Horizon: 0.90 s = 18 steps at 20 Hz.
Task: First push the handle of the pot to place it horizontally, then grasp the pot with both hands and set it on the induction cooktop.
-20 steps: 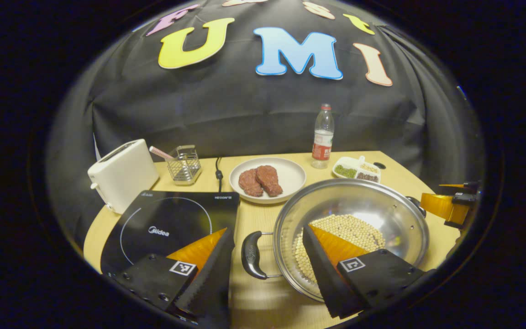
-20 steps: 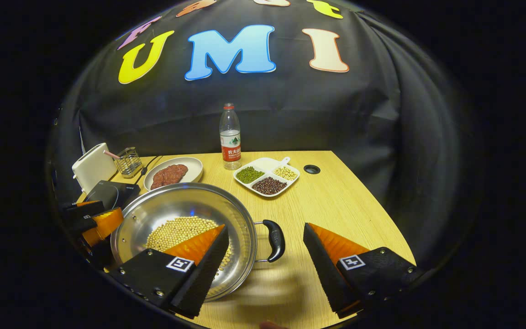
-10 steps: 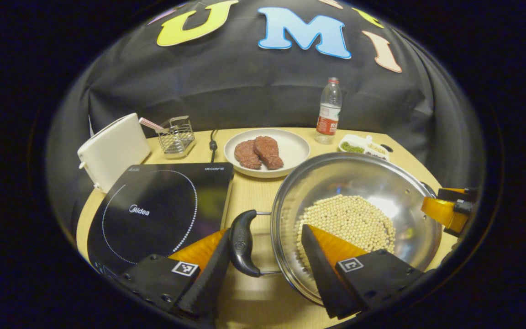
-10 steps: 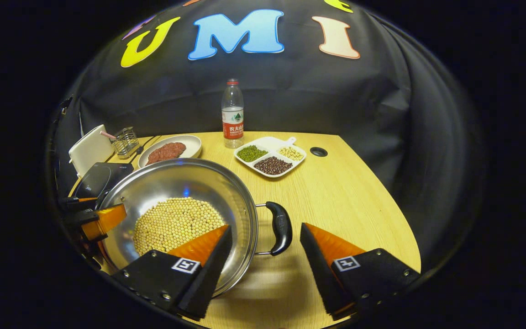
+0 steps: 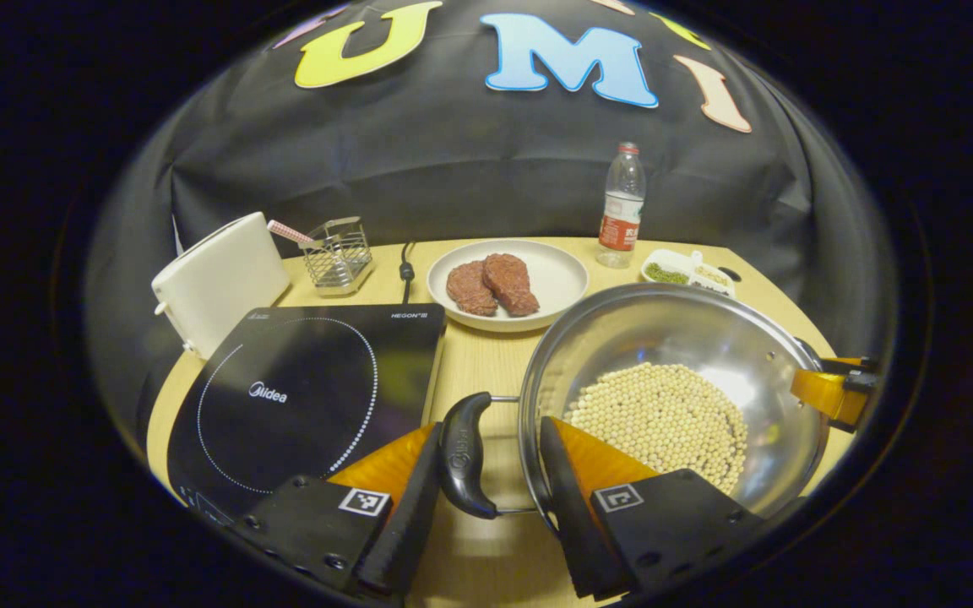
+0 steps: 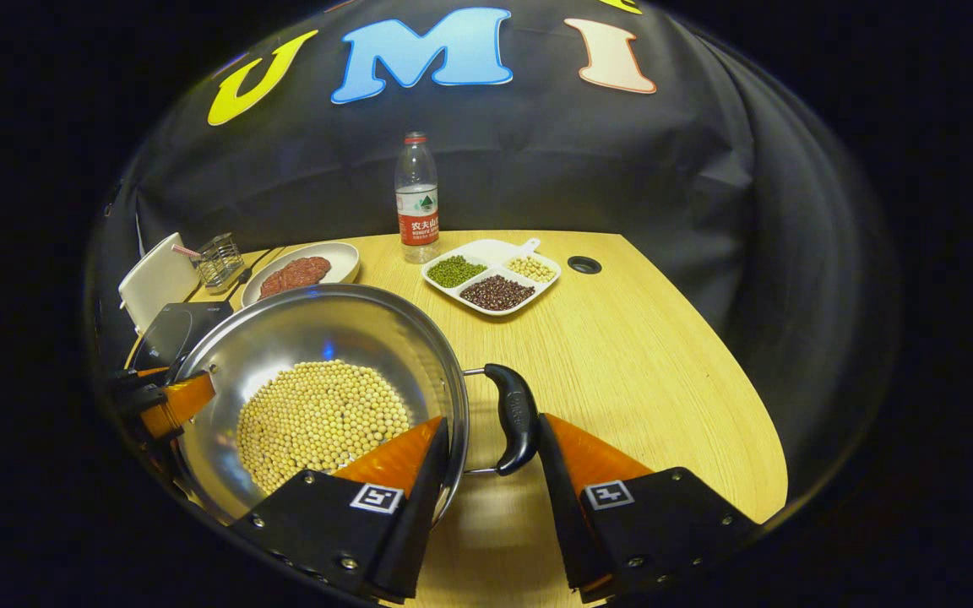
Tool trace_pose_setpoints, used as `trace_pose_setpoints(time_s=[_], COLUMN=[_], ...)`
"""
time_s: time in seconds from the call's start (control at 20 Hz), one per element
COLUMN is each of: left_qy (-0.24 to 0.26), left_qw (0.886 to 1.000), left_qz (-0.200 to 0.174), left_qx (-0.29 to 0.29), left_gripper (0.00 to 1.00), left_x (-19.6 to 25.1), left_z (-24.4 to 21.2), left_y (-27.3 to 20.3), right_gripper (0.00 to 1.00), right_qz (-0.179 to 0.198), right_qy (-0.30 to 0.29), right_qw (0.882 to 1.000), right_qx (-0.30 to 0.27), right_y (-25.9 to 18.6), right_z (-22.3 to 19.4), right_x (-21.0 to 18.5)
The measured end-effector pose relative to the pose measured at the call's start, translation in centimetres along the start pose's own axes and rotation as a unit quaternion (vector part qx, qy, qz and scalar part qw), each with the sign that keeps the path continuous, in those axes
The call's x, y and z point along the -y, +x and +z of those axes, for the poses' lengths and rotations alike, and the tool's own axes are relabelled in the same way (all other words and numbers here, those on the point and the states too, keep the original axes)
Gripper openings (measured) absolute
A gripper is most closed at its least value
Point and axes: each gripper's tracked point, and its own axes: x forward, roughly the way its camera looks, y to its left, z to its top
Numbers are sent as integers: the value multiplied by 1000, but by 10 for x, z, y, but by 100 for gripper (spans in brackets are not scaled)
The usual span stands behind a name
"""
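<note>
Jaws of both grippers have narrowed around the pot [image 5: 672,380] handles: left gripper [image 5: 486,481], right gripper [image 6: 486,473]; firm pinching cannot be told; lifting is judged imminent.

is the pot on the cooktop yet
No. The pot sits on the table, right of the bare cooktop.

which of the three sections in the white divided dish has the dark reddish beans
The front section of the divided dish, nearest the pot, holds the dark reddish beans. The back left one holds green beans, the back right pale ones.
</note>
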Motion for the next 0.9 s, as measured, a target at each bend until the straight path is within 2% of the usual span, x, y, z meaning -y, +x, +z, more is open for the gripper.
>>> trace_pose_setpoints(time_s=[0.15,0.25,0.3,0.35,0.4,0.45,0.55,0.6,0.65,0.7,0.8,0.9], left_qy=[-5,-9,-11,-11,-7,-6,-8,-6,-4,-4,-4,-7], left_qw=[1000,1000,1000,1000,1000,1000,1000,1000,1000,1000,999,999], left_qz=[3,2,2,0,0,1,2,2,3,2,-1,-4], left_qx=[2,5,7,7,8,12,16,20,22,27,34,37], left_gripper=[68,71,74,69,66,70,60,65,65,60,68,64], left_x=[0,-1,0,0,-1,-1,-1,0,-1,-2,-4,-4], left_z=[0,-1,1,1,2,4,7,8,10,14,18,25], left_y=[1,2,1,0,0,1,-1,0,-1,-2,-5,-8], right_gripper=[56,55,49,49,40,40,40,40,40,40,40,40], right_qz=[3,4,4,1,-4,-6,-9,-11,-12,-14,-18,-22], right_qy=[16,21,17,15,17,14,9,7,8,13,13,13], right_qw=[1000,999,999,1000,1000,1000,1000,1000,1000,1000,1000,1000], right_qx=[-13,-25,-29,-27,-24,-24,-22,-23,-26,-26,-20,-15], right_y=[1,1,0,1,-5,-2,-1,-2,-2,-5,-10,-16], right_z=[1,0,1,2,2,2,2,3,3,5,12,18], right_x=[-1,-3,-2,0,-2,-3,-3,-3,-4,-4,-3,-4])
